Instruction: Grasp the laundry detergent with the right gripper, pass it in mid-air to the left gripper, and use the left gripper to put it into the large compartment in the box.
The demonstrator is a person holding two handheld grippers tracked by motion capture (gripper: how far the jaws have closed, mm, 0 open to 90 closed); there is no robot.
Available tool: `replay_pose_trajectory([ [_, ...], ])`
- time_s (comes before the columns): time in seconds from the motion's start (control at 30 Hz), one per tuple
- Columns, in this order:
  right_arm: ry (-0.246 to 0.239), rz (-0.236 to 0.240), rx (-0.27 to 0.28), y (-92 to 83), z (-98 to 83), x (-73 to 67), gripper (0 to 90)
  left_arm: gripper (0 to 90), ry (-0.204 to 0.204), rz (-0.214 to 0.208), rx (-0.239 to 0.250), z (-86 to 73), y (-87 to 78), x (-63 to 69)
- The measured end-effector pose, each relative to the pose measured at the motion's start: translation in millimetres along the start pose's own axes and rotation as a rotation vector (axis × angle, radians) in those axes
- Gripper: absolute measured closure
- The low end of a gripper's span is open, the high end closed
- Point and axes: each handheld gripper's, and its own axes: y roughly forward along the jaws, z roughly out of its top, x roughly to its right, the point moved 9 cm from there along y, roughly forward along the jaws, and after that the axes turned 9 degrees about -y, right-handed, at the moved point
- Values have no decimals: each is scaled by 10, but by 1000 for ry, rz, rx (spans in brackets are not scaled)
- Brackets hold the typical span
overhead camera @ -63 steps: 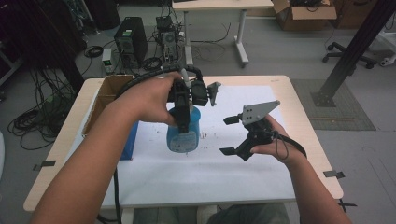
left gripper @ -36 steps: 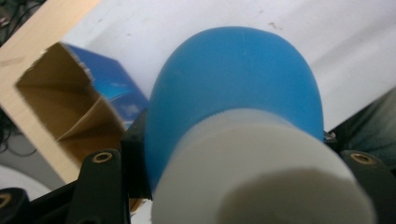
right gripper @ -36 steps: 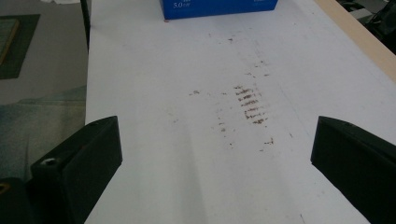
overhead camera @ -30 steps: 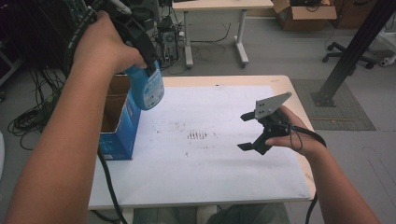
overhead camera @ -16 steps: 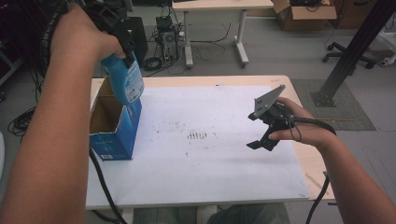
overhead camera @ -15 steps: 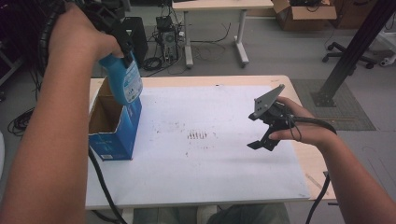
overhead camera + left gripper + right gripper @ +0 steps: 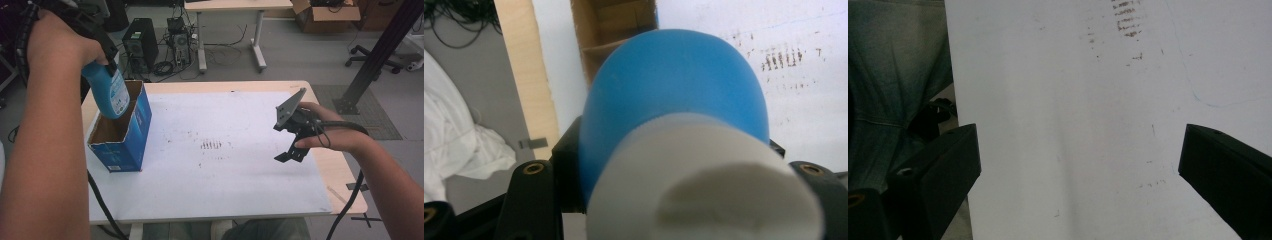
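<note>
Plastic, smooth and rounded, the blue bottle [image 7: 111, 92] with its white cap hangs clamped in your left gripper [image 7: 102, 47], its base dipping into the open cardboard box [image 7: 122, 132] at nine o'clock on the white table sheet [image 7: 220, 165]. At three o'clock your right gripper [image 7: 292, 132] hovers, jaws spread wide, gripping nothing.

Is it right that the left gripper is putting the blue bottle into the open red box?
Not quite: the box is blue, not red, as the high view shows. The left gripper does hold the blue bottle over its open top.
</note>
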Motion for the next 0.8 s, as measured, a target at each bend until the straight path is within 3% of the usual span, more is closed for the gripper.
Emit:
replay_pose_trajectory([
  [0.3, -9, 2, -9, -28, 3, -39, 32, 386, -77, 21, -16, -7, 87, -131],
  [0.57, -7, 9, -14, 17, -10, -39, 33, 386, -129, -5, -32, -23, 171, -181],
  [0.8, -6, 12, -17, 15, -21, -39, 33, 386, -165, 0, -52, -28, 332, -248],
])
